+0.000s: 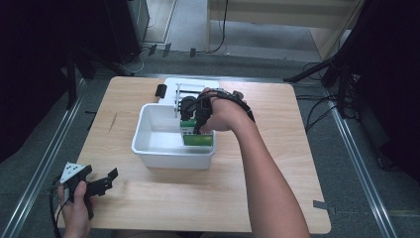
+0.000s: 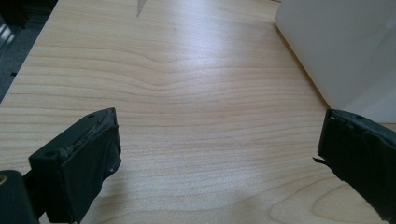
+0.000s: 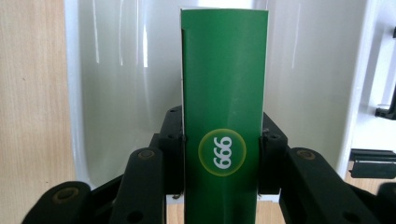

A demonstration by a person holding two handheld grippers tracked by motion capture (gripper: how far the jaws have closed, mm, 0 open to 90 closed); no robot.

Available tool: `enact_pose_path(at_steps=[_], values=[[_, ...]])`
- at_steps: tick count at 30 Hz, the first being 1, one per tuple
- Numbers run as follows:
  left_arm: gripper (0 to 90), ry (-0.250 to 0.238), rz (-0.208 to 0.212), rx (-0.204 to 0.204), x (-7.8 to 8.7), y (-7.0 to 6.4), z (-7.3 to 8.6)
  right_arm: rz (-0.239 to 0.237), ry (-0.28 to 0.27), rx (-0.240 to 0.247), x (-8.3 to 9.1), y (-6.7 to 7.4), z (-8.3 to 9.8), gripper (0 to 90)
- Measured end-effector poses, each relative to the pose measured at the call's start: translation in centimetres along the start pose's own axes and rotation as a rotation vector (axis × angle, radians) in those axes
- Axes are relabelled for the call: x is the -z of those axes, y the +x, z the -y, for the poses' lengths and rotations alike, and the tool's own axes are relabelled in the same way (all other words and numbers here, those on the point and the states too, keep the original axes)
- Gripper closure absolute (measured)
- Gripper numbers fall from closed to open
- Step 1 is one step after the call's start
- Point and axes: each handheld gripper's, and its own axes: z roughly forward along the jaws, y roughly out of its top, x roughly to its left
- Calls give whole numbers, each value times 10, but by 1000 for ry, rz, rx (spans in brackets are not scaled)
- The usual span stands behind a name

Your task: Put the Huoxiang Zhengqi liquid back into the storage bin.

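A green box (image 3: 224,107) with a white "666" in a yellow ring stands between the jaws of my right gripper (image 3: 223,135), which is shut on its two sides. In the high view the same green box (image 1: 197,134) hangs inside the white tub (image 1: 148,146), near its right wall, under my right gripper (image 1: 197,121). My left gripper (image 1: 101,183) rests at the table's front left corner, held by a hand. Its jaws stand wide apart over bare wood, with my left gripper (image 2: 217,149) holding nothing.
The white tub's wall (image 2: 336,51) rises to the right in the left gripper view. Behind the tub lies a white tray (image 1: 190,87) with metal rods and a small black part (image 1: 160,90). Black stands and cables ring the wooden table (image 1: 277,173).
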Motion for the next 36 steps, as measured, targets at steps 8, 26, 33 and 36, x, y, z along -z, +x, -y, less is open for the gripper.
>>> enact_pose_path(at_steps=[8,26,33,36], values=[[3,-3,-1,0,0,0,0,-10,21,16,-15,2,0,634],[3,-3,-1,0,0,0,0,-18,-14,-17,-27,2,1,581],[3,-2,0,1,0,0,0,1,-68,-52,-18,1,2,487],[3,0,-1,-4,0,0,0,2,-101,-83,-12,0,4,432]])
